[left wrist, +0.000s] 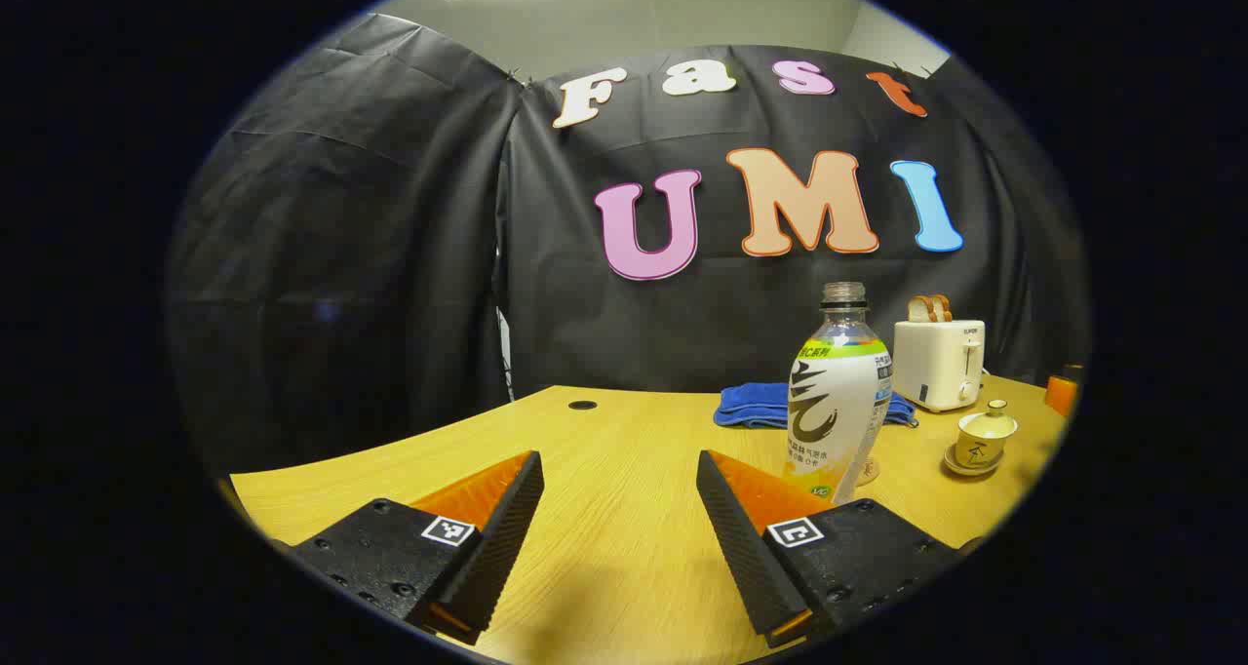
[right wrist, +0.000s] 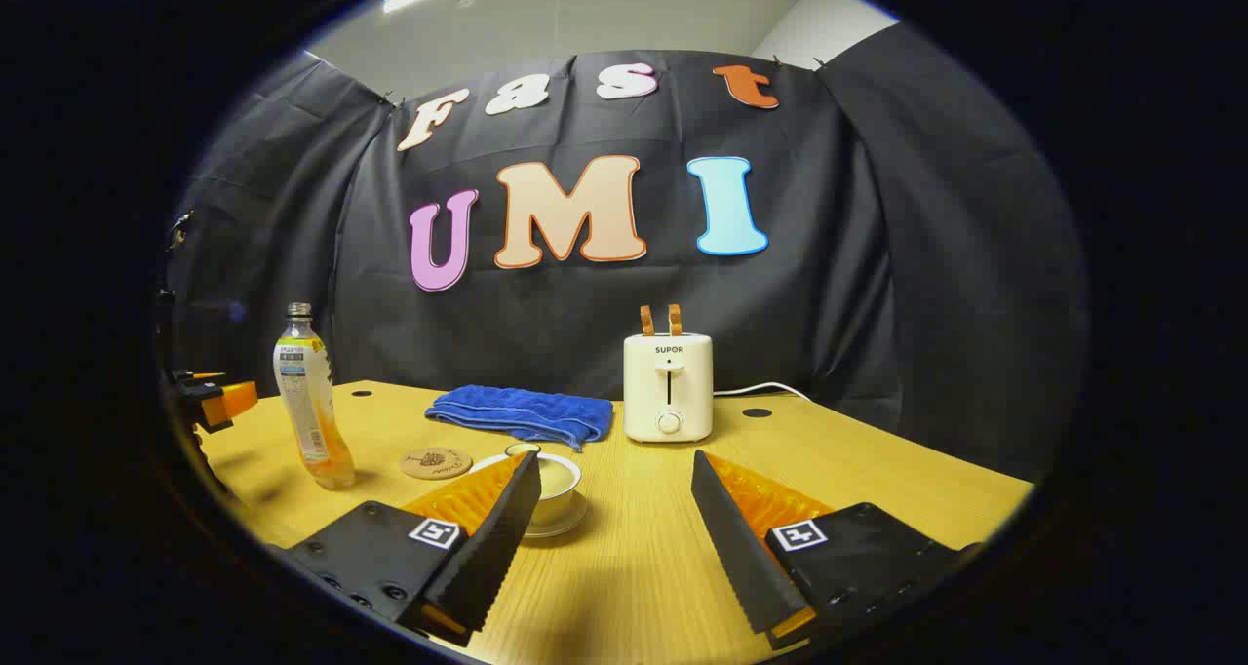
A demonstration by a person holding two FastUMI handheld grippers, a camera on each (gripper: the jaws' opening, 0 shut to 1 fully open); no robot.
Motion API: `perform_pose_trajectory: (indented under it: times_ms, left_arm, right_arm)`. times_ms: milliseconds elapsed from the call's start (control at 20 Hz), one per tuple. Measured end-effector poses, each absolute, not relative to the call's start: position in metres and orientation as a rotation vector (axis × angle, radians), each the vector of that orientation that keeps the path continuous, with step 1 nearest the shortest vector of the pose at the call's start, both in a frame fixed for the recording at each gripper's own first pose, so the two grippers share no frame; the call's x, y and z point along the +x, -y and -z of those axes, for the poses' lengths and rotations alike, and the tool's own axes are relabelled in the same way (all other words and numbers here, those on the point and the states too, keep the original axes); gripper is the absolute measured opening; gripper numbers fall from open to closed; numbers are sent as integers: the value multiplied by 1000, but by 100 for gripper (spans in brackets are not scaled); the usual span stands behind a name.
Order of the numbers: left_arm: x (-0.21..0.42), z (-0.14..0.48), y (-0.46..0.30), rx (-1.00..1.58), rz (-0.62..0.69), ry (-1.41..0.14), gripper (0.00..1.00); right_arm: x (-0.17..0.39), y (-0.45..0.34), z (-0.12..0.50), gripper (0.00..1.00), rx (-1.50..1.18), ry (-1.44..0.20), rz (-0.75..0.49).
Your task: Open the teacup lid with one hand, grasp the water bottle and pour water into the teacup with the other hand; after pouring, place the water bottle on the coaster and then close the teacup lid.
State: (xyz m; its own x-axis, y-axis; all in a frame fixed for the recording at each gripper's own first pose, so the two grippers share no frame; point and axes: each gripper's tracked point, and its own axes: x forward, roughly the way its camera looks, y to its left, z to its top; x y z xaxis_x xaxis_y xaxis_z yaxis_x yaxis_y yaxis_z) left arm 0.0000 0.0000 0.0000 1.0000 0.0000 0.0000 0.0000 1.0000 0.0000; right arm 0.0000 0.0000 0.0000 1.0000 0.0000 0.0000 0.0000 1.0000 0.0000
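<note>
While both grippers stand open and empty, the teacup point(right wrist: 548, 485) sits just ahead-left of the right gripper point(right wrist: 614, 504), nearer than the left gripper point(left wrist: 620, 509)

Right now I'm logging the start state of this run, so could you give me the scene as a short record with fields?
left claw: open, empty, low over the table
right claw: open, empty, teacup just beyond its left finger
water bottle: upright on the table, uncapped, not on the coaster
coaster: bare, between bottle and teacup
teacup: on a saucer, lid on
background: blue towel, toaster holding toast
task progress: nothing begun
</note>
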Motion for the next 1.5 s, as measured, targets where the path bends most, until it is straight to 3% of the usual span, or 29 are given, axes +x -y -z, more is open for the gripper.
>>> perform_pose_trajectory:
  times_ms: [200, 250, 300, 1500]
  left_arm:
    - [1, -2, 1, -1, 0, 1, 93]
    - [0, 0, 1, 0, 0, 1, 93]
    - [1, -1, 0, -1, 0, 1, 93]
    - [1, 0, 1, -1, -1, 2, 93]
  right_arm:
    - [0, 0, 0, 94, 0, 0, 0]
    - [0, 0, 1, 99, 0, 0, 0]
    - [0, 0, 0, 94, 0, 0, 0]
    - [2, -9, 1, 94, 2, -2, -43]
